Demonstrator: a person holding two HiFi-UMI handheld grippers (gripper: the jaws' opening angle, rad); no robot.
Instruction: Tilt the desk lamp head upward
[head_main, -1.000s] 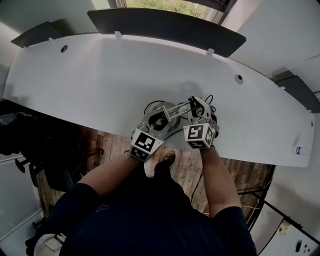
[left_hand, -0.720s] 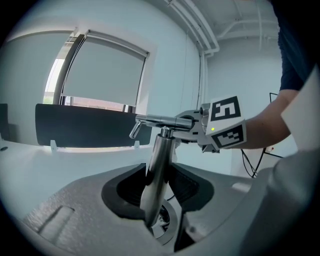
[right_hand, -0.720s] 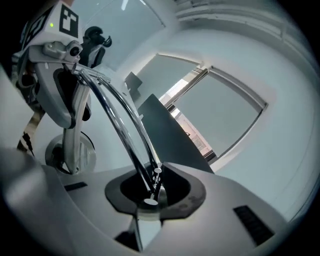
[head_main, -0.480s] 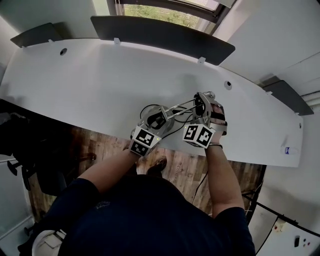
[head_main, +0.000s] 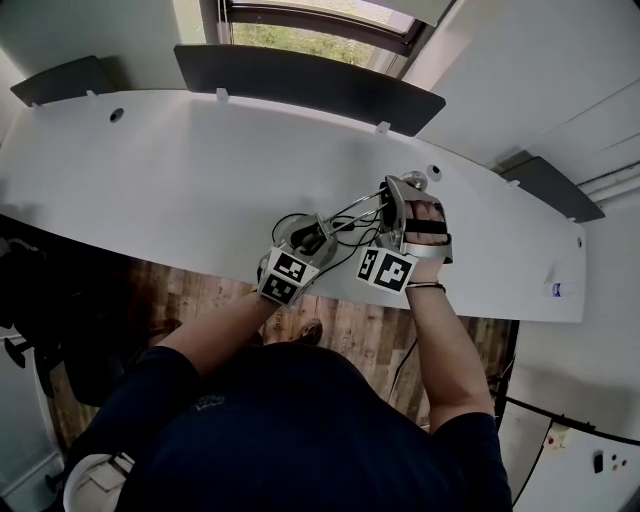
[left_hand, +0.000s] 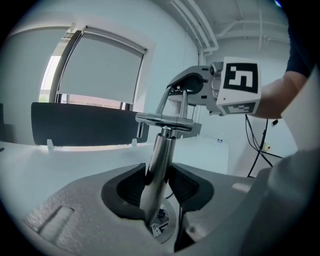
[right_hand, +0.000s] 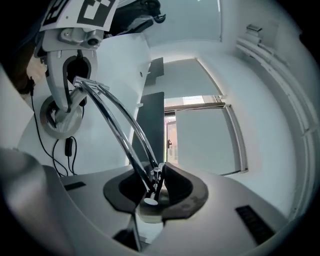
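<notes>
Left claw (left_hand: 160, 185) is clamped on the desk lamp's chrome post (left_hand: 159, 155), pads tight on both sides, low down near the round base (head_main: 296, 232). Right claw (right_hand: 152, 187): jaws have just been opening, with the lamp's twin rods (right_hand: 117, 125) and a small end joint between them; the pads look to touch it on both sides. Right claw is held up and right of the left one, and the rods run from the post top across to it.

Lamp stands at the near edge of the white bench (head_main: 180, 170), roughly mid-width. A black cable (right_hand: 67, 145) trails from the base over the near edge. Both forearms come in from the near side; nothing else sits close to the lamp. Beyond: dark divider panels (head_main: 300, 80) along the far edge, a window (head_main: 300, 25) behind them, wood floor (head_main: 200, 295) under the near edge.

Lamp head itself is not clearly visible: the right claw and hand cover it in the head view, and the right gripper view shows only the rods' end. A small object at the far right end of the bench is too small to identify.

Counts: 1 lamp, 2 rods, 2 claws, 3 divider panels, 3 round holes in the bench, 1 cable.
</notes>
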